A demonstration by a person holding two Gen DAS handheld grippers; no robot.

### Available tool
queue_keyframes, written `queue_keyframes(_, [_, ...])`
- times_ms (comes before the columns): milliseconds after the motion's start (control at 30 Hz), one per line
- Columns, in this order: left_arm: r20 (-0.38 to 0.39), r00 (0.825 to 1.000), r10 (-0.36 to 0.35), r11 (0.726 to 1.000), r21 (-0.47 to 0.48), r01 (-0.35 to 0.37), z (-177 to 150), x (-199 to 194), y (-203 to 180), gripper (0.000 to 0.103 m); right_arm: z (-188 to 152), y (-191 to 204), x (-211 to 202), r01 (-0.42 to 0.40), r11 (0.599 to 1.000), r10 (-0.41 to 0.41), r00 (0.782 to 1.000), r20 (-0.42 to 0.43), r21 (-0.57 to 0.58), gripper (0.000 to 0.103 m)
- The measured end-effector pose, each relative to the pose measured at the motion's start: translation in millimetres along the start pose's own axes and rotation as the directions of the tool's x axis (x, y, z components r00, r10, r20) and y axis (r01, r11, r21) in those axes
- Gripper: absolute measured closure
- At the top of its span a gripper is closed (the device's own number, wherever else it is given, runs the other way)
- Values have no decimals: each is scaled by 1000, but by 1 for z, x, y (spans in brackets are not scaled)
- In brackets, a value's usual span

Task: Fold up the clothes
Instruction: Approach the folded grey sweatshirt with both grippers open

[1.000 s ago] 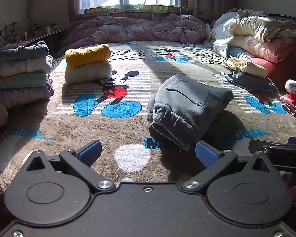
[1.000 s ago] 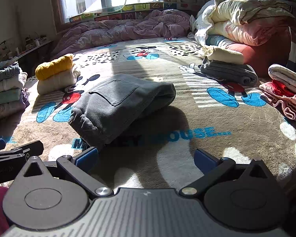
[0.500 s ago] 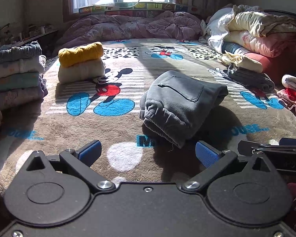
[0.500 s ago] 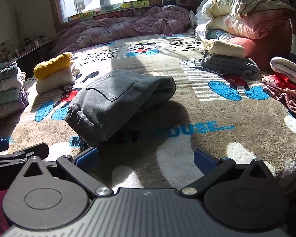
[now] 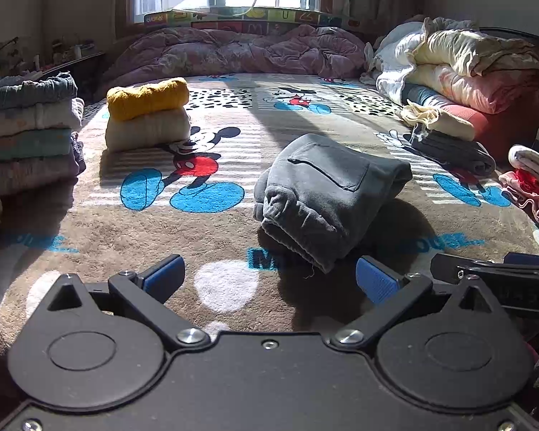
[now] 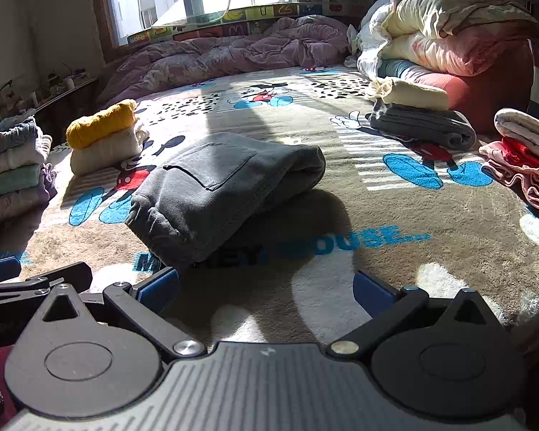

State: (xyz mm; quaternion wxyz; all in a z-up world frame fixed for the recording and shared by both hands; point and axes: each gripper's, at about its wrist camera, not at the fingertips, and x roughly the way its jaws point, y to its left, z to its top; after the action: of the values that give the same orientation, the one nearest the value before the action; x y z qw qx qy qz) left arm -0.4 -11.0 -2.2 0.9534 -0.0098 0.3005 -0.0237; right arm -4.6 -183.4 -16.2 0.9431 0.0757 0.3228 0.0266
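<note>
The folded grey garment (image 5: pixel 332 194) lies just ahead of both grippers' released, empty jaws.

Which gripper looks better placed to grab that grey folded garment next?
Probably the left gripper: the grey garment's near corner lies between its open fingers. The right gripper sits off to its side.

Only readable text is on the blanket (image 6: pixel 395 215). Just ahead of your right claw, blue letters "M…KEY MOUSE", partly covered by the grey folded garment (image 6: pixel 219 186). The window-sill strip (image 6: pixel 233 25), far ahead of the claw, shows "U", "Z" and an "M" arch logo; other tiles too small.
</note>
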Motion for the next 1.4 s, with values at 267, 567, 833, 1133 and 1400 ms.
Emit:
queue_keyframes(267, [5,1000,-3,1000,2,3,1,-4,1,0,0,2,-7,11,1000,-11,1000,25,-5,1])
queue_keyframes(567, [7,1000,-2,1000,-1,2,1,-7,3,0,2,8,-16,34,999,-32,999,32,-33,1])
queue_keyframes(833, [13,1000,4,1000,-5,-4,3,-11,4,0,3,9,-21,33,999,-31,999,34,-34,1])
queue_keyframes(1133, [17,1000,13,1000,-6,-13,3,-15,4,0,5,10,-24,30,999,-28,999,40,-40,1])
queue_keyframes(1400, [23,999,26,1000,4,-26,6,-18,3,0,5,12,-24,17,999,-16,999,38,-41,1])
